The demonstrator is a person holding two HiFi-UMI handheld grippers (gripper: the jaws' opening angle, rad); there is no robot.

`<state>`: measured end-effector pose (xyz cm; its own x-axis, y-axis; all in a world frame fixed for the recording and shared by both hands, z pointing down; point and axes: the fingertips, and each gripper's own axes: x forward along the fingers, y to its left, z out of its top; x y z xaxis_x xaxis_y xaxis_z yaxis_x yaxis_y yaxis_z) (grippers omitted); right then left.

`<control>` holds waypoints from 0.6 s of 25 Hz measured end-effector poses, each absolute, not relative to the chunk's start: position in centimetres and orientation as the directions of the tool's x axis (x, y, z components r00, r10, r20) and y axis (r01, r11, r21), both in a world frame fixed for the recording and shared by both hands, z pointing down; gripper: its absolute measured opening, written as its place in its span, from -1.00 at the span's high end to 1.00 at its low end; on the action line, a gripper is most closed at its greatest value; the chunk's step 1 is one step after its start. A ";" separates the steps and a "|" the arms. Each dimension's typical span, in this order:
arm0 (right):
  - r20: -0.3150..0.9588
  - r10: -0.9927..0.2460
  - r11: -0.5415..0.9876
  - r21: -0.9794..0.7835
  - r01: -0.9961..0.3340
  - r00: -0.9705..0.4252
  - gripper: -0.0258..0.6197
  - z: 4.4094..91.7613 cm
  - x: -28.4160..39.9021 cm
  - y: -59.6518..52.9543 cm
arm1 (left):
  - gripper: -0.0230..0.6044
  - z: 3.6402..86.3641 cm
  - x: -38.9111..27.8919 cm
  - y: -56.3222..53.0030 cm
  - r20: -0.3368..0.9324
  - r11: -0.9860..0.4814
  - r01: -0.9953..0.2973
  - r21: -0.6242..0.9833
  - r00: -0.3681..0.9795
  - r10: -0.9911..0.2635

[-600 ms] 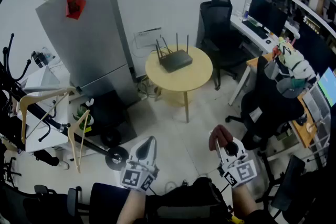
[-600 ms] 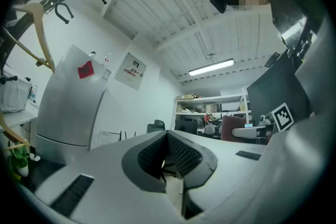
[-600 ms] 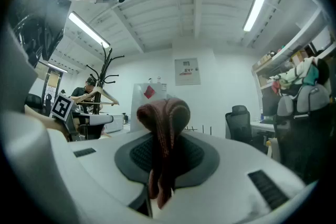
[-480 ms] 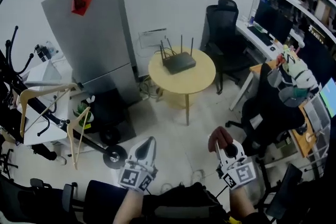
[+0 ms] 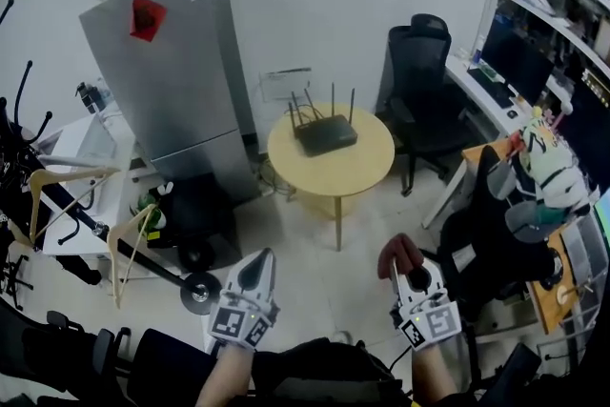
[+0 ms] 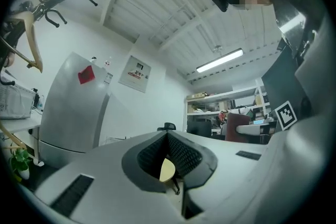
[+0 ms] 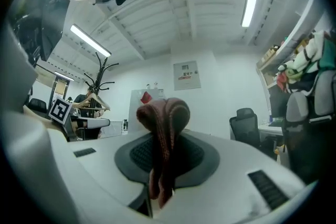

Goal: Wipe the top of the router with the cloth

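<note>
A black router (image 5: 325,134) with several upright antennas lies on a round pale wooden table (image 5: 360,169) far ahead in the head view. My right gripper (image 5: 398,263) is held low at the right, well short of the table, shut on a dark red cloth (image 5: 398,251). In the right gripper view the cloth (image 7: 164,134) bunches out between the closed jaws. My left gripper (image 5: 257,271) is low at the left, jaws closed with nothing in them; in the left gripper view (image 6: 169,159) a sliver of the table (image 6: 166,170) shows past them.
A grey fridge (image 5: 172,71) stands left of the table. A black office chair (image 5: 422,76) is to its right, with a desk and shelves (image 5: 534,24) beyond. A coat rack with wooden hangers (image 5: 67,195) fills the left. Another chair (image 5: 486,234) sits near my right gripper.
The view has shifted: the table and router appear a little further right and lower, and the fridge shows more fully. Both grippers sit slightly lower in the picture, still held as before.
</note>
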<state>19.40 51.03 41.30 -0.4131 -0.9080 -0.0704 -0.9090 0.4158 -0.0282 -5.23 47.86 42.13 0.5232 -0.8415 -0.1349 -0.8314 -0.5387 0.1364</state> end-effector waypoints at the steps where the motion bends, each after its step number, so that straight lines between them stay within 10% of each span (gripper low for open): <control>1: -0.074 -0.906 0.421 -0.033 -0.907 -0.418 0.73 41.2 20.4 50.5 | 0.93 42.0 -4.4 47.4 -0.139 -0.533 -0.835 0.137 0.516 -0.845; 15: -0.003 -0.897 0.439 -0.118 -0.891 -0.441 0.73 45.1 27.1 44.4 | 0.93 43.6 2.6 41.1 -0.081 -0.516 -0.845 0.140 0.510 -0.856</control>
